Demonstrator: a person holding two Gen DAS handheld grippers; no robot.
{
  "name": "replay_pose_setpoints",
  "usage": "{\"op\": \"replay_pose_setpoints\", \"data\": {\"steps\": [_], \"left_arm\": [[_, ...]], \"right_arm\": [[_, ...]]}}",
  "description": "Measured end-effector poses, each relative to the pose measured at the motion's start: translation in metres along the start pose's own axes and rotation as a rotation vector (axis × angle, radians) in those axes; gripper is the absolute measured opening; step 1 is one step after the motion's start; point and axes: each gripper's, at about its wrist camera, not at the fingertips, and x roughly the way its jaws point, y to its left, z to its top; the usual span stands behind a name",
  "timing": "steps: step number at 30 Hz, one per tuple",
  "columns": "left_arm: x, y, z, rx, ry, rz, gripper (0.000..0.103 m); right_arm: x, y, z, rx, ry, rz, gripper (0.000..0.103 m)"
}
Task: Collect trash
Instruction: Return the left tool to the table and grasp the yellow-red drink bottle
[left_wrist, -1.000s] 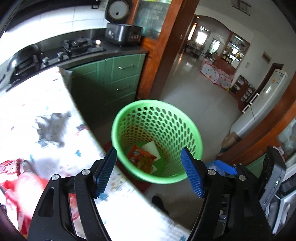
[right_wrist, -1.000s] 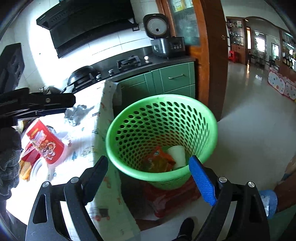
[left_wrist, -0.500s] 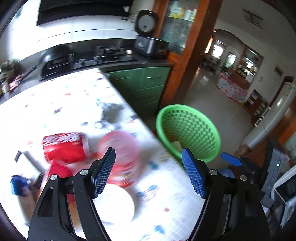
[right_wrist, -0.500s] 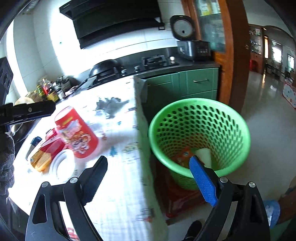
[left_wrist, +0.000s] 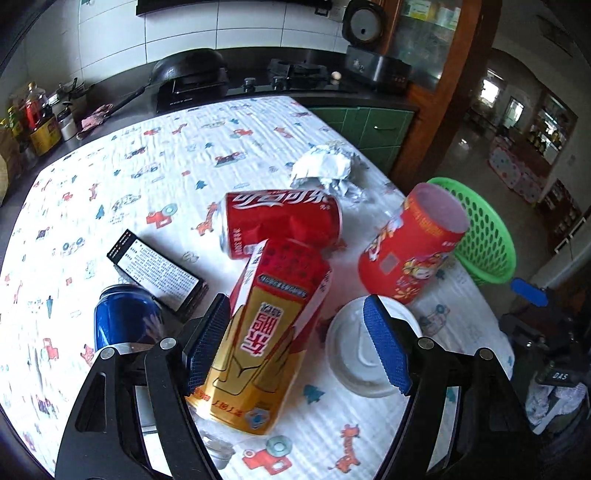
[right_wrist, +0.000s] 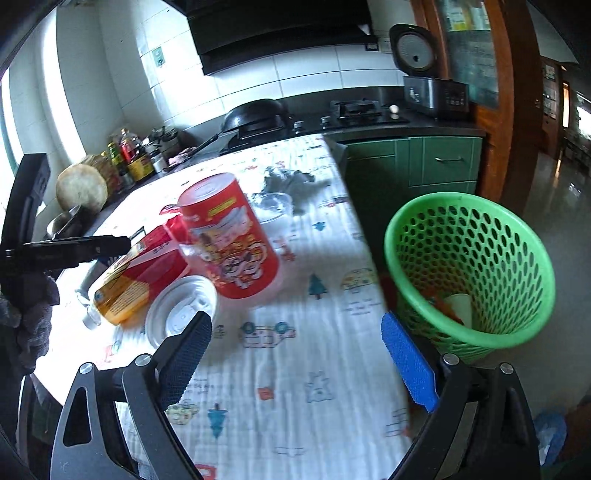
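My left gripper (left_wrist: 295, 343) hangs open over a gold and red carton (left_wrist: 269, 332) that lies tilted on the table between its jaws; the right pad is clear of it. Around the carton lie a dented red cola can (left_wrist: 280, 221), a blue can (left_wrist: 122, 317), a white lid (left_wrist: 354, 362), a red tub (left_wrist: 410, 243) and crumpled foil (left_wrist: 325, 170). My right gripper (right_wrist: 297, 363) is over bare tablecloth, its jaws opening with nothing between them. The green basket (right_wrist: 469, 266) stands on the floor to its right, with a wrapper and a white cup inside.
A black booklet (left_wrist: 155, 273) lies left of the cans. The table's edge (right_wrist: 354, 229) drops off beside the basket. Behind are the stove (right_wrist: 354, 109), a wok (right_wrist: 255, 114), a rice cooker (right_wrist: 432, 88) and bottles (right_wrist: 129, 155). A gloved hand (right_wrist: 29, 317) holds the left gripper.
Both views swung left, from the basket to the table. My left gripper now sits over the carton among the cans. The right jaws stand wider.
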Motion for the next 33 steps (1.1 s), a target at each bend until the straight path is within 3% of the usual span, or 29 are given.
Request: {"op": "replay_pose_setpoints", "data": {"steps": [15, 33], "left_arm": [[0.028, 0.011, -0.009, 0.045, 0.092, 0.000, 0.080], [0.043, 0.013, -0.009, 0.047, 0.112, -0.023, 0.074]], "right_arm": [[0.033, 0.056, -0.016, -0.105, 0.085, 0.064, 0.093], [0.068, 0.091, -0.019, -0.178, 0.154, 0.086, 0.093]]}}
